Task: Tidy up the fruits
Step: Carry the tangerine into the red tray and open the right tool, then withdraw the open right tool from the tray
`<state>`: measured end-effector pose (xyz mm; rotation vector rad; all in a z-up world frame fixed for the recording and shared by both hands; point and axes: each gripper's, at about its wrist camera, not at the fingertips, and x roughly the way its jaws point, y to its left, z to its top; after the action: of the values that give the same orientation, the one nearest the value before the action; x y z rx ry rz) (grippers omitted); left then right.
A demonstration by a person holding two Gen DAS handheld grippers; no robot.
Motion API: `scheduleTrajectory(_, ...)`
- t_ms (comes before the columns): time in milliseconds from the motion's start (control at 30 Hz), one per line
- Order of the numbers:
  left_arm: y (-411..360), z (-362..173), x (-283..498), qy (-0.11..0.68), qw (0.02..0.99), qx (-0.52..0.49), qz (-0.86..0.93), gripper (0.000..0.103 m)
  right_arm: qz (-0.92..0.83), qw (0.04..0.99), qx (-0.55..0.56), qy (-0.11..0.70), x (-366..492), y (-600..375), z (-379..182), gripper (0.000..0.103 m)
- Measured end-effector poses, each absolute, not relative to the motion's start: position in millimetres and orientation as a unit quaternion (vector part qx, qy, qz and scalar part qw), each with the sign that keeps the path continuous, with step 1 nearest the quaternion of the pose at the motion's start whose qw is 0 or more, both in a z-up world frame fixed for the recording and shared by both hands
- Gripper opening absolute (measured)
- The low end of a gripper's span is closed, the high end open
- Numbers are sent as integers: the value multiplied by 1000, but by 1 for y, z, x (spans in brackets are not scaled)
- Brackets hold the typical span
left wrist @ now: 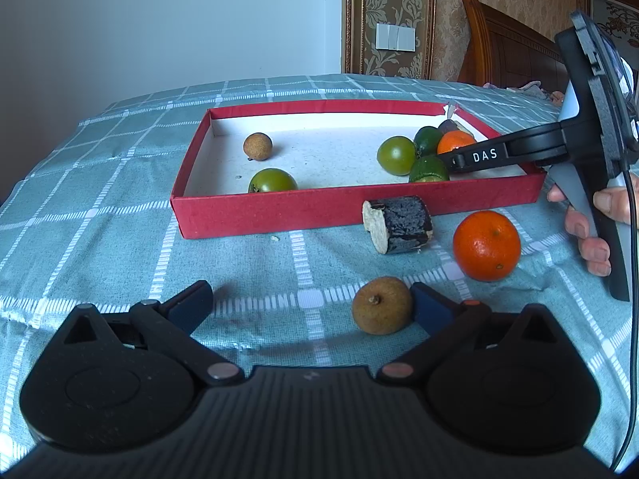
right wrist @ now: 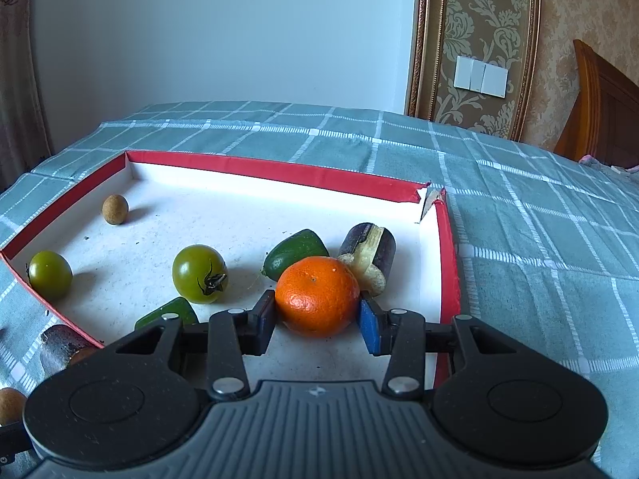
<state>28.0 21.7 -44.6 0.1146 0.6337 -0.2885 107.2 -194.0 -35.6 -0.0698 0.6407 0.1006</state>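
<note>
Right claw [right wrist: 317,319]: clamped on an orange [right wrist: 317,296] inside the red box [right wrist: 449,247].
Left claw [left wrist: 311,303]: held apart; a longan [left wrist: 381,305] possibly touched by one finger.

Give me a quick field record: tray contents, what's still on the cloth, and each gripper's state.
tray: red tray on the checked cloth
in tray: two green tomatoes, two green fruits, one longan, one dark cane piece, plus the held orange
outside tray: orange, cane piece, longan
left gripper: open, longan between its fingers, touching the right one
right gripper: shut on orange, over the tray
</note>
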Motion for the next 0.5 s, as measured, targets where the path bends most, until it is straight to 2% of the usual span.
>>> scheduleTrajectory(100, 22, -45, 28, 310, 938, 56, -141, 103, 43, 948, -38, 314, 107, -195, -36, 49)
scheduleTrajectory(167, 22, -45, 28, 310, 938, 56, -141, 103, 37, 948, -41, 312, 107, -196, -36, 62)
scheduleTrajectory(200, 22, -45, 28, 310, 938, 56, -141, 103, 36, 949, -41, 312, 106, -197, -37, 63)
scheduleTrajectory(500, 22, -44, 28, 310, 938, 56, -141, 103, 42, 949, -36, 309, 100, -199, -36, 66)
